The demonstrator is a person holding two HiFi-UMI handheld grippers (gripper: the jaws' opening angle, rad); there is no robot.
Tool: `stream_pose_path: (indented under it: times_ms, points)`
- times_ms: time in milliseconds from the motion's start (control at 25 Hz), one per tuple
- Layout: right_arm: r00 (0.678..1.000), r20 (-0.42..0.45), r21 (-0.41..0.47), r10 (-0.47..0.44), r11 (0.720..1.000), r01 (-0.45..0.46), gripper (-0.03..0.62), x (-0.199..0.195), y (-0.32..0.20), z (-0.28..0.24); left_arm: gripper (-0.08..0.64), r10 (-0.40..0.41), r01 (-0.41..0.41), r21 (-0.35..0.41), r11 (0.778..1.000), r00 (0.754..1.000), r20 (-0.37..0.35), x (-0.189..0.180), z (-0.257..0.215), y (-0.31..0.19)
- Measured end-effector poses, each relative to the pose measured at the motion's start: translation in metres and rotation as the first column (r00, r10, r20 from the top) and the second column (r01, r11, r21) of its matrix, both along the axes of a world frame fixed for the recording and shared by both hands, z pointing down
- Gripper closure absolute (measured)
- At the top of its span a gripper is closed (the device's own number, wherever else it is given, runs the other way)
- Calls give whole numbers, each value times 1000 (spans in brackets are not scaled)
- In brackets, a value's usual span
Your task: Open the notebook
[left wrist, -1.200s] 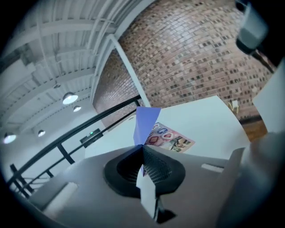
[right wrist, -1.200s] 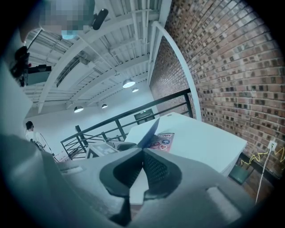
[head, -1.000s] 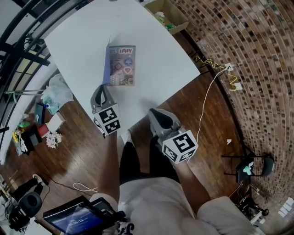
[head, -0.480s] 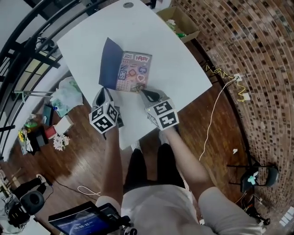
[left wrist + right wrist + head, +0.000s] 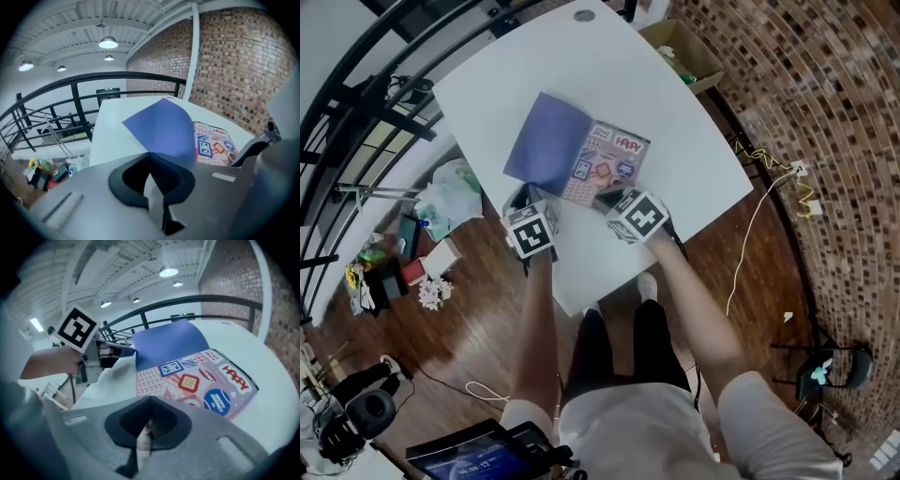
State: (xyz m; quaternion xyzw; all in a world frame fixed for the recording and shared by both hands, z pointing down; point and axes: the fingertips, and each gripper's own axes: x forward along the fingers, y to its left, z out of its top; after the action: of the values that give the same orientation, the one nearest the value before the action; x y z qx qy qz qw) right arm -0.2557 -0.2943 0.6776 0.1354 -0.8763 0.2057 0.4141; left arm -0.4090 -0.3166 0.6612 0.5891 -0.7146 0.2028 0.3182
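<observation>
Left tongs [image 5: 149,157] clamped on blue cover [image 5: 548,145] | right tongs [image 5: 149,401] together at near edge of notebook [image 5: 614,167] | we lay cover left on surface [image 5: 684,122]

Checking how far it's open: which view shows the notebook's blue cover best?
Head view: nearly all the blue cover shows, opened left of the printed page. Left gripper view cuts off its near corner; right gripper view shows only part.

— How do the arms sit?
— Left arm [image 5: 538,319] and right arm [image 5: 689,295] both reach forward, grippers tilted down.
— Jaws?
— Left gripper [image 5: 523,195] is clamped on the blue cover's [image 5: 546,145] corner; right gripper's [image 5: 602,199] jaws are pressed together.
</observation>
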Motion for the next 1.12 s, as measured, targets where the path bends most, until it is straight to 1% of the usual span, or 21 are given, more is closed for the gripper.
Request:
stream_pose_path:
  times_ms: [80, 200, 280, 360, 440, 560, 640, 720, 760, 800, 840, 880, 920, 960, 1000, 1040, 1080, 1120]
  points:
    - [994, -3, -60, -105, 993, 104, 602, 7, 19, 1, 545, 49, -48, -20, 999, 998, 47, 1, 2, 3]
    - [965, -20, -98, -261, 961, 258, 603, 22, 50, 1, 545, 144, -138, -60, 989, 982, 123, 11, 6, 11]
    - [934, -37, -116, -357, 929, 350, 603, 36, 74, 2, 545, 208, -193, -99, 976, 963, 171, 21, 6, 20]
    - [886, -46, -121, -462, 883, 454, 603, 53, 101, 3, 545, 282, -258, -137, 956, 937, 208, 33, 6, 29]
    - [825, -56, -122, -563, 824, 554, 603, 71, 128, 2, 525, 366, -327, -185, 927, 898, 245, 46, 10, 40]
    - [744, -92, -123, -662, 749, 651, 603, 98, 152, 0, 515, 462, -401, -247, 882, 837, 293, 66, 12, 54]
    - [698, -139, -131, -702, 712, 690, 603, 116, 159, 1, 515, 516, -443, -280, 852, 800, 305, 80, 14, 64]
    - [654, -189, -161, -732, 681, 715, 601, 135, 166, 2, 515, 574, -485, -322, 813, 759, 307, 96, 18, 78]
    - [632, -219, -177, -744, 667, 724, 603, 146, 169, 3, 515, 603, -506, -341, 792, 737, 306, 104, 20, 86]
    - [619, -247, -185, -745, 664, 725, 601, 155, 171, 5, 515, 627, -524, -357, 773, 716, 307, 113, 21, 93]
    - [635, -261, -176, -727, 683, 709, 601, 162, 171, 5, 518, 646, -538, -368, 758, 698, 309, 121, 22, 99]
    - [687, -248, -147, -683, 728, 670, 601, 165, 169, 3, 526, 658, -548, -374, 748, 685, 312, 127, 22, 103]
    - [766, -203, -106, -610, 791, 602, 601, 165, 166, -4, 526, 665, -556, -374, 742, 677, 314, 133, 19, 106]
    - [849, -130, -62, -511, 859, 508, 601, 164, 163, -15, 528, 667, -561, -369, 741, 675, 315, 139, 15, 110]
    - [917, -42, -22, -396, 918, 396, 601, 162, 160, -29, 528, 663, -562, -358, 746, 679, 315, 143, 8, 114]
    - [960, 48, 10, -277, 961, 277, 601, 162, 158, -47, 528, 652, -559, -341, 756, 689, 315, 146, -1, 118]
    - [977, 134, 35, -165, 986, 162, 601, 163, 157, -66, 528, 635, -554, -315, 771, 706, 314, 146, -12, 123]
    - [975, 212, 55, -66, 997, 55, 601, 165, 157, -86, 528, 612, -546, -280, 790, 727, 311, 146, -26, 127]
